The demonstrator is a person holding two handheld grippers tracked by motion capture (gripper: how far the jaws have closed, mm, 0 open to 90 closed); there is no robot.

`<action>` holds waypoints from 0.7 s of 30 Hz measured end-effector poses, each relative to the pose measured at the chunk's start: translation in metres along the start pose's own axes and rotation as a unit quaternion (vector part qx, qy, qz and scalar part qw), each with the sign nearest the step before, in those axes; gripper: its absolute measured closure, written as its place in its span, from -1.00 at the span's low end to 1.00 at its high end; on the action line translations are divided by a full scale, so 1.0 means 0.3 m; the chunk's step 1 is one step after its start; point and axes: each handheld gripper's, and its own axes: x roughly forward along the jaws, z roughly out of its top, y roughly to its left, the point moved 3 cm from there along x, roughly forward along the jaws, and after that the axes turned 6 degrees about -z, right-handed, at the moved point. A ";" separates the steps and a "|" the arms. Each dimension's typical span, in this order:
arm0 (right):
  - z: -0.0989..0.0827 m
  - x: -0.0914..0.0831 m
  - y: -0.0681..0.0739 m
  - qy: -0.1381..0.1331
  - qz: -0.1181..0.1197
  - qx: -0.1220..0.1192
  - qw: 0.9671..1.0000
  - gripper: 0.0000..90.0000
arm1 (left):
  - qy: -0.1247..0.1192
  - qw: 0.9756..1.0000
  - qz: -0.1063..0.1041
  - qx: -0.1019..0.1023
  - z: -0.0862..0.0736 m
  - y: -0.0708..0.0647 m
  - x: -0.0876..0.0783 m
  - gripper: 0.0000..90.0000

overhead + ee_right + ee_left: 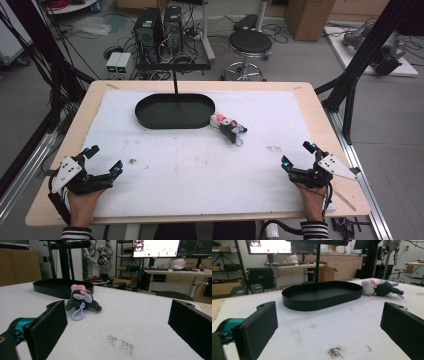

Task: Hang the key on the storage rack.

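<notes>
Plush toy (228, 127) — well beyond both tools

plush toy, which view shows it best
The right gripper view: the plush toy lies close and faces the camera, lilac loop plain. The left gripper view has it side-on beyond the tray; the high view shows it small.

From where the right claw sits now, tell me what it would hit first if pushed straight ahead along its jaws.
The right claw, open and empty, points at the plush toy lying on the white mat. Bare mat lies between them, so the toy would likely be met first, slightly left of centre; the black tray lies behind it.
</notes>
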 end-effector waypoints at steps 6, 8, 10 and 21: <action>0.000 0.001 0.001 -0.001 0.005 -0.004 1.000 -0.97 | -0.007 1.000 -0.002 0.003 0.000 -0.002 -0.004 -0.96; 0.000 -0.001 0.001 -0.002 0.004 -0.005 1.000 -0.97 | -0.009 1.000 -0.001 0.003 0.000 -0.002 -0.006 -0.96; 0.000 0.000 0.001 -0.003 0.004 -0.006 1.000 -0.97 | -0.007 1.000 -0.002 0.001 0.000 -0.001 -0.005 -0.96; 0.001 0.000 -0.003 -0.001 0.004 0.002 1.000 -0.97 | -0.006 1.000 -0.002 0.000 0.000 0.000 -0.004 -0.96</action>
